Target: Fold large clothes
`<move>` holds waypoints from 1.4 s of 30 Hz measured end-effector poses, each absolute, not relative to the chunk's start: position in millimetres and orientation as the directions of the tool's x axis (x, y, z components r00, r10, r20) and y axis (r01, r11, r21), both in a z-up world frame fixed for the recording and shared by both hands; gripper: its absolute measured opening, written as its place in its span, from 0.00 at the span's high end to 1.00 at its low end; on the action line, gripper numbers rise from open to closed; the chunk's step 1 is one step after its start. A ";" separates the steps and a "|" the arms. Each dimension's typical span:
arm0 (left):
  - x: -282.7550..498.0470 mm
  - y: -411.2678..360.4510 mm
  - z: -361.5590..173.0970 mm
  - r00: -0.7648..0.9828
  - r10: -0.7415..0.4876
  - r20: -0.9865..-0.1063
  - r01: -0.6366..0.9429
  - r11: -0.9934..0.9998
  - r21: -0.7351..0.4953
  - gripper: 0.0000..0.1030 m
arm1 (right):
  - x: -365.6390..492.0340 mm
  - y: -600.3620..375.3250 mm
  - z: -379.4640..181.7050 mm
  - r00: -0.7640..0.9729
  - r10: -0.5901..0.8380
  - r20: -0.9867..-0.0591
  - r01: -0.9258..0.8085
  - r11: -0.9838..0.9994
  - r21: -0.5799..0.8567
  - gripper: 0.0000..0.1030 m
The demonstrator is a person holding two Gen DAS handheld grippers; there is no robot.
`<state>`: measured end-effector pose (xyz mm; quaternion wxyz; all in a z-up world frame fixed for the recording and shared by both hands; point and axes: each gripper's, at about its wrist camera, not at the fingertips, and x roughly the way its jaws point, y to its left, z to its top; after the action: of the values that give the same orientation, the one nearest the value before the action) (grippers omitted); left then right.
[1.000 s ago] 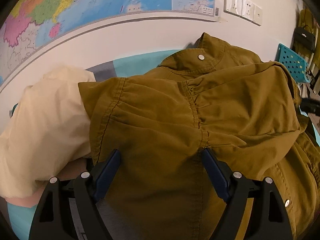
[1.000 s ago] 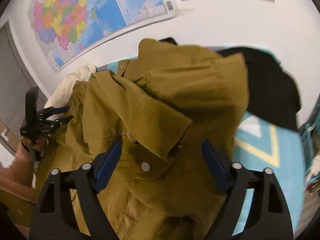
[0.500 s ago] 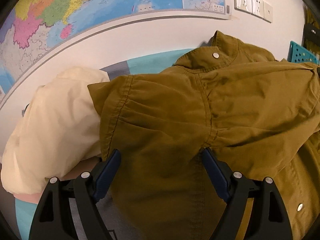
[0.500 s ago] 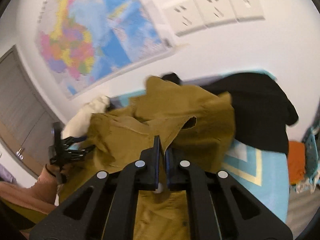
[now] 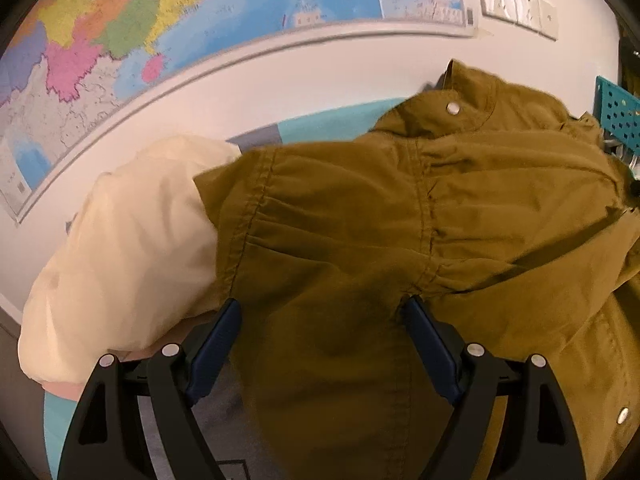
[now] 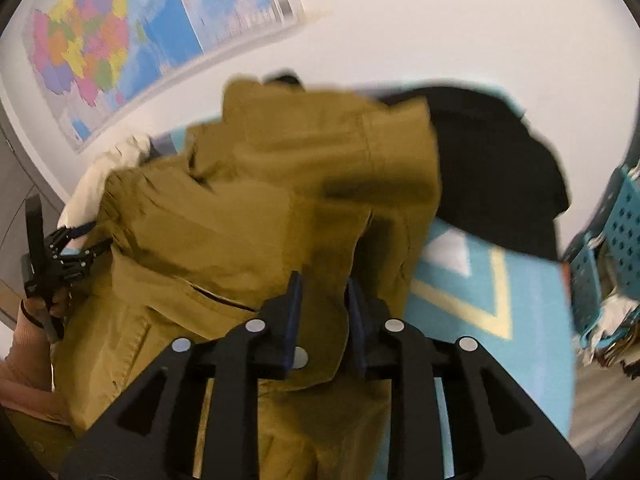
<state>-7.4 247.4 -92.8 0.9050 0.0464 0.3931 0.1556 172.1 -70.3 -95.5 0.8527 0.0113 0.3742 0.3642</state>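
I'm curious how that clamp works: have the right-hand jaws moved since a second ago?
Yes. Against their black frame, the right gripper's jaws came inward, then just reopened slightly, a fold of the olive jacket between them.

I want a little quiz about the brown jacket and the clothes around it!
1. True or false: the olive-brown jacket lies partly over a cream garment.
2. What colour is the garment beside the jacket in the right wrist view? A) black B) red C) pink
3. Fill in: on the wall behind hangs a colourful ____.

Key: 1 true; 2 A; 3 map.
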 end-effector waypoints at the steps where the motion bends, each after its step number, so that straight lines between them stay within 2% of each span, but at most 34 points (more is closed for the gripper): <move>1: -11.2 246.5 -87.9 0.655 0.313 -0.688 -0.243 0.949 0.201 0.21 | 165.7 -78.8 -85.0 0.492 0.627 -0.604 -0.604 0.745 0.282 0.67; 3: -18.9 244.3 -74.1 0.686 0.312 -0.657 -0.244 0.950 0.195 0.21 | 157.4 -87.5 -70.7 0.544 0.628 -0.557 -0.595 0.756 0.272 0.67; 6: -23.0 241.3 -55.0 0.735 0.255 -0.628 -0.204 0.967 0.154 0.21 | 148.9 -79.7 -59.2 0.522 0.680 -0.514 -0.648 0.709 0.280 0.67; 9: -11.4 237.4 -48.2 0.747 0.254 -0.614 -0.188 0.967 0.172 0.21 | 147.8 -44.8 -60.7 0.491 0.680 -0.545 -0.700 0.681 0.218 0.66; 12: 14.3 241.5 -57.7 0.715 0.229 -0.660 -0.176 0.973 0.147 0.21 | 160.0 -6.1 -72.1 0.436 0.686 -0.582 -0.735 0.645 0.210 0.66; 15: 31.8 245.6 -74.1 0.671 0.265 -0.693 -0.199 0.964 0.177 0.22 | 174.9 33.2 -89.4 0.401 0.662 -0.634 -0.755 0.630 0.180 0.64; 17: 48.0 262.3 -88.3 0.601 0.279 -0.749 -0.251 0.955 0.155 0.27 | 186.7 53.2 -100.0 0.384 0.644 -0.662 -0.758 0.629 0.173 0.64; 20: 54.8 283.3 -99.8 0.566 0.247 -0.787 -0.290 0.953 0.090 0.34 | 206.2 61.3 -109.9 0.342 0.658 -0.671 -0.733 0.633 0.248 0.67; 27: 42.7 271.8 -90.1 0.609 0.289 -0.739 -0.272 0.951 0.147 0.33 | 189.9 27.5 -69.8 0.358 0.735 -0.575 -0.763 0.586 0.274 0.65; 31: 44.4 260.4 -74.3 0.673 0.279 -0.685 -0.229 0.959 0.165 0.28 | 209.3 35.7 -68.7 0.376 0.706 -0.600 -0.738 0.620 0.267 0.63; 34: 60.7 265.6 -74.1 0.667 0.219 -0.712 -0.220 0.971 0.093 0.28 | 232.9 45.4 -80.4 0.398 0.663 -0.634 -0.701 0.665 0.256 0.67; 37: 77.1 275.1 -86.9 0.623 0.246 -0.742 -0.249 0.962 0.109 0.28 | 256.9 49.5 -95.8 0.413 0.636 -0.652 -0.635 0.714 0.294 0.75; 39: 86.3 284.0 -98.5 0.584 0.262 -0.768 -0.278 0.954 0.113 0.29 | 262.6 48.3 -98.6 0.403 0.644 -0.650 -0.609 0.719 0.334 0.74; 41: 84.5 285.1 -101.2 0.588 0.252 -0.768 -0.276 0.956 0.102 0.30 | 255.2 50.7 -93.8 0.417 0.626 -0.658 -0.630 0.722 0.288 0.73; 42: 84.4 284.4 -99.1 0.594 0.256 -0.763 -0.270 0.956 0.111 0.30 | 249.7 51.8 -89.1 0.429 0.617 -0.660 -0.637 0.725 0.264 0.69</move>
<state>84.4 284.4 -99.1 0.8927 -0.0083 0.4257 0.1475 249.7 51.8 -89.1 0.8451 -0.0127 0.3849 0.3709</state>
